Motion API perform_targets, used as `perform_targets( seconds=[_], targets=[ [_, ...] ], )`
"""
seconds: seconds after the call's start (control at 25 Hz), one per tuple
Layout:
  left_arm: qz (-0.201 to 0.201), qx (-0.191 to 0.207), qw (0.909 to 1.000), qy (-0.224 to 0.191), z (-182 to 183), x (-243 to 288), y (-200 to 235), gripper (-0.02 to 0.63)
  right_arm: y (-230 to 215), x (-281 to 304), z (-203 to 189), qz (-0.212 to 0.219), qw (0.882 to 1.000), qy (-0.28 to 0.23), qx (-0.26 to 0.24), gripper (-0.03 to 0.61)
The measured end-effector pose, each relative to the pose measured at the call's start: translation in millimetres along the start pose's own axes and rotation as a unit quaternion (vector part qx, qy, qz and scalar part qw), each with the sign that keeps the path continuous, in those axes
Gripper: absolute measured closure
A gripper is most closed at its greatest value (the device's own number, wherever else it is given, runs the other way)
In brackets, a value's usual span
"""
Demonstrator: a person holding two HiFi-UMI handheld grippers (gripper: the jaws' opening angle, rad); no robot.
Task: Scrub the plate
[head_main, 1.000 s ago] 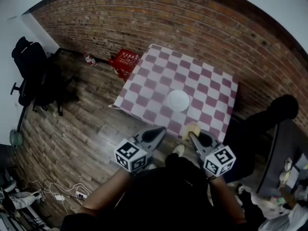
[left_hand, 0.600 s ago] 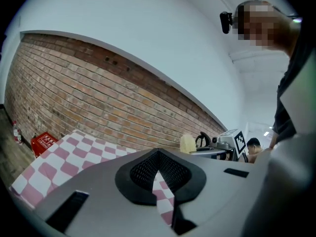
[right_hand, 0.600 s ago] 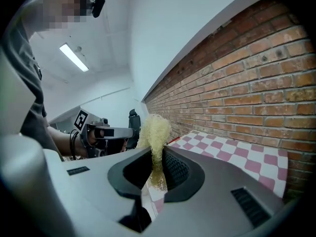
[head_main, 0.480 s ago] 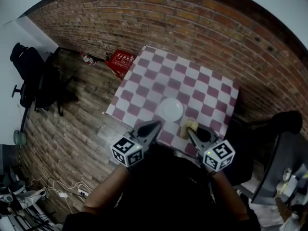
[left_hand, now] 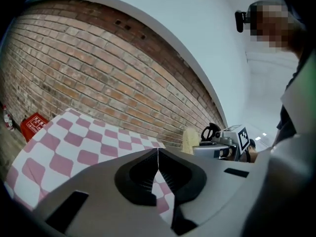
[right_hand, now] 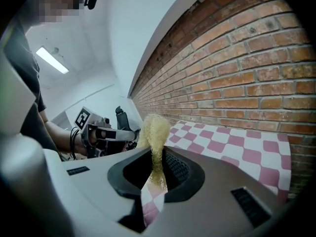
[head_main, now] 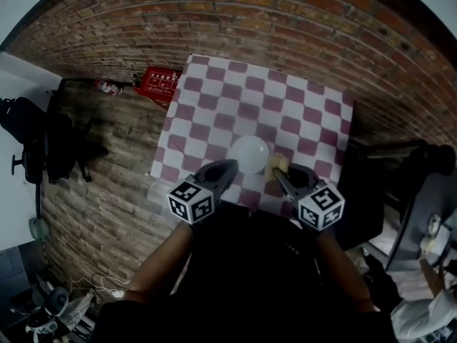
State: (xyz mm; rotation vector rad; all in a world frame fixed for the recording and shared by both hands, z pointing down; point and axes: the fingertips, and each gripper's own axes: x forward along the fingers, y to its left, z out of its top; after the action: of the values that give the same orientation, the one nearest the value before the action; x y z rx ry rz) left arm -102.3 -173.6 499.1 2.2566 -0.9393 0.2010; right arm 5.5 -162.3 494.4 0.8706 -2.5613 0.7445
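1. The plate [head_main: 249, 153] is a smooth, white, round disc. It lies on the table [head_main: 300, 106] toward the cloth's 6 o'clock edge in the head view.
2. The table is square and covered with a flat cloth of pink and white checks.
3. The left gripper [head_main: 227, 166] has grey, wedge-shaped jaws with ribbed black pads. The jaws are pressed together with nothing between them. Its tip is at the plate's 7 o'clock.
4. The right gripper [head_main: 277, 171] is clamped on a sponge [right_hand: 154, 130]. The sponge is yellow, coarse and fuzzy, with a rounded top sticking out past the pads. It is at the plate's 3 o'clock, just beside the rim.
5. A rough red brick wall [head_main: 285, 20] runs behind the table at 12 o'clock.
6. A red plastic crate [head_main: 161, 83] stands on the plank floor [head_main: 93, 191] at the table's 10 o'clock.
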Motion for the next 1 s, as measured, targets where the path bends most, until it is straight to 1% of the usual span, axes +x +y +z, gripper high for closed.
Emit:
perform_targets(
  seconds=[0.12, 0.24, 0.4, 0.52, 0.6, 0.68, 0.72, 0.84, 0.92, 1.0],
  targets=[
    [-0.013, -0.01, 0.9995, 0.027, -2.6, 12.7, 19.6, 0.601, -11.7, 15.6, -5.8, -0.014, 1.0, 0.013, 0.017, 0.531],
    [-0.024, -0.027, 0.9983, 0.047, -5.8, 23.1, 37.4, 0.599, -24.1, 31.1, -13.1, -0.033, 0.999, 0.033, 0.017, 0.531],
    [-0.03, -0.035, 0.9952, 0.087, -25.7, 30.7, 60.7, 0.597, -35.7, 49.0, -34.4, -0.054, 0.996, 0.061, 0.026, 0.531],
    [-0.037, -0.039, 0.9912, 0.121, -45.1, 38.6, 78.1, 0.593, -44.7, 64.3, -53.4, -0.063, 0.993, 0.086, 0.052, 0.531],
    [-0.044, -0.051, 0.9867, 0.148, -61.8, 41.9, 88.3, 0.585, -48.5, 74.4, -67.0, -0.069, 0.99, 0.103, 0.065, 0.531],
    [-0.055, -0.066, 0.9811, 0.173, -76.8, 45.7, 94.3, 0.541, -51.2, 82.6, -78.7, -0.075, 0.988, 0.114, 0.076, 0.531],
    [-0.06, -0.07, 0.9789, 0.182, -81.9, 48.4, 97.0, 0.533, -53.5, 86.6, -83.3, -0.079, 0.987, 0.117, 0.081, 0.531],
    [-0.058, -0.085, 0.9749, 0.197, -93.3, 52.9, 110.9, 0.514, -59.5, 99.6, -99.4, -0.087, 0.982, 0.133, 0.097, 0.531],
    [-0.052, -0.095, 0.9729, 0.204, -99.5, 54.4, 119.9, 0.508, -64.9, 106.6, -112.7, -0.091, 0.98, 0.147, 0.096, 0.531],
    [-0.05, -0.096, 0.971, 0.213, -105.4, 58.1, 126.0, 0.504, -69.1, 110.8, -119.4, -0.096, 0.978, 0.155, 0.097, 0.531]
  ],
)
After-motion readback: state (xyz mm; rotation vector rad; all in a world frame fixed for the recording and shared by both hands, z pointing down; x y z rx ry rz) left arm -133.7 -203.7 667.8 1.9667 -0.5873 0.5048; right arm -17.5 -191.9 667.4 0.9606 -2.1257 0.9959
